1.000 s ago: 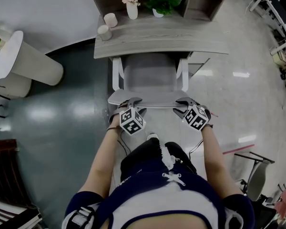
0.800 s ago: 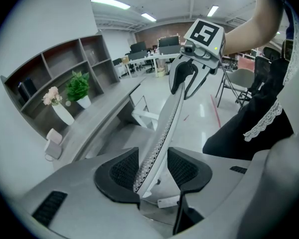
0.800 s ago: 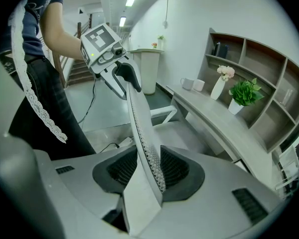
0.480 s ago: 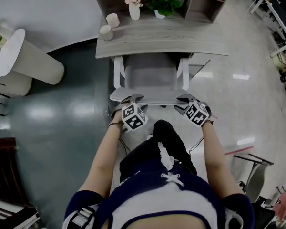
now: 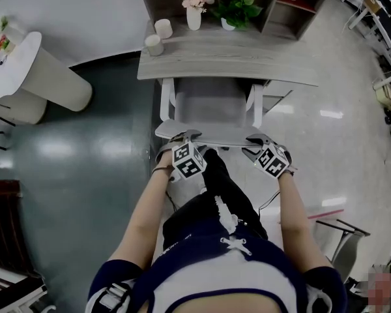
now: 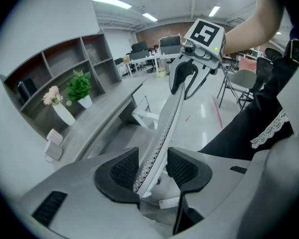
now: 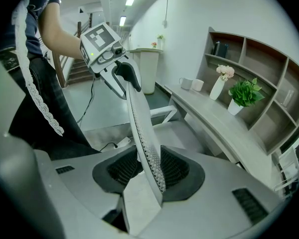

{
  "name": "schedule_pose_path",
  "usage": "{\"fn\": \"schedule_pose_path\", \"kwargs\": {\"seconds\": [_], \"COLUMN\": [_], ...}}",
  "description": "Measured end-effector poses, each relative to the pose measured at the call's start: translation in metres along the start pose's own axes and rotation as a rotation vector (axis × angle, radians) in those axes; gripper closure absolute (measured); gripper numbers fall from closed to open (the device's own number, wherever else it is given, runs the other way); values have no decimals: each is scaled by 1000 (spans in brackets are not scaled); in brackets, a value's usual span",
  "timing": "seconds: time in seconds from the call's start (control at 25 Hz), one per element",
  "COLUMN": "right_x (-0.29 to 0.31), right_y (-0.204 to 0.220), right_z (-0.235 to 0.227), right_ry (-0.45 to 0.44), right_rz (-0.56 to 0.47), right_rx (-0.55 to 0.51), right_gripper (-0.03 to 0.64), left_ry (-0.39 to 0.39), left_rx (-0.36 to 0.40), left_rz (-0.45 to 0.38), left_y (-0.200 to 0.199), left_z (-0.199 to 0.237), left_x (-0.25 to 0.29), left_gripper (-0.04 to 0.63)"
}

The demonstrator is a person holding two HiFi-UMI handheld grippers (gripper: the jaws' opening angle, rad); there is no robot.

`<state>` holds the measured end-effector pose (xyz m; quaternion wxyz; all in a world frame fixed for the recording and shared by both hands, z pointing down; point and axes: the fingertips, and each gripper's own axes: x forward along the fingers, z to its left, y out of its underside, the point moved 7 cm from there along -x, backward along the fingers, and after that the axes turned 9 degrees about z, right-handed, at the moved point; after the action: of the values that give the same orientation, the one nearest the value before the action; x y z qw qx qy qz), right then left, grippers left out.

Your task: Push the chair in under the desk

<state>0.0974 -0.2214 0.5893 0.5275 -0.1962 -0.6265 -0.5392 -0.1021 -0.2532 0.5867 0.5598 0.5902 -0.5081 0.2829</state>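
In the head view, the left hand-held gripper [image 5: 182,138] and the right hand-held gripper [image 5: 256,142] both grip the top edge of the backrest [image 5: 212,133], one near each end. Each carries one cube with black-and-white square markers. There is one chair [image 5: 210,103]. It has a smooth grey seat and two white side arms, and its front end lies just under the edge of the grey wood-grain tabletop [image 5: 234,60]. The backrest faces the person. On the tabletop stand two pale cylinders [image 5: 158,36]. One slim white vase of pink flowers [image 5: 194,17] and one leafy green plant in a white pot [image 5: 236,10] sit at the foot of a dark shelf unit [image 5: 283,8]. The floor is glossy.

In the left gripper view, the two dark ribbed pads [image 6: 120,171] clamp the thin curved backrest, whose mesh is dotted with small holes. The jaws are only as far apart as the backrest is thick. The right hand-held gripper holds the far end of the same edge.

In the right gripper view, that gripper's two ribbed pads [image 7: 172,167] pinch the same perforated grey backrest. The left hand-held gripper grips its far end. The tabletop runs along the right side, with the cylinders, vase and plant on it.
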Motion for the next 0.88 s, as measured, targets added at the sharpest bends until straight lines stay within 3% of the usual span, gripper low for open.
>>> {"fn": "schedule_pose_path", "kwargs": {"seconds": [0.88], "right_x": [7], "right_y": [-6], "right_z": [-26], "right_ry": [23], "right_rz": [-3], "right_rx": [-7], "right_gripper": [479], "left_ry": [-15], "left_rx": [10], "left_rz": [-8], "left_y": [-8], "left_z": [24], "left_x": [9], "left_gripper": [410]}}
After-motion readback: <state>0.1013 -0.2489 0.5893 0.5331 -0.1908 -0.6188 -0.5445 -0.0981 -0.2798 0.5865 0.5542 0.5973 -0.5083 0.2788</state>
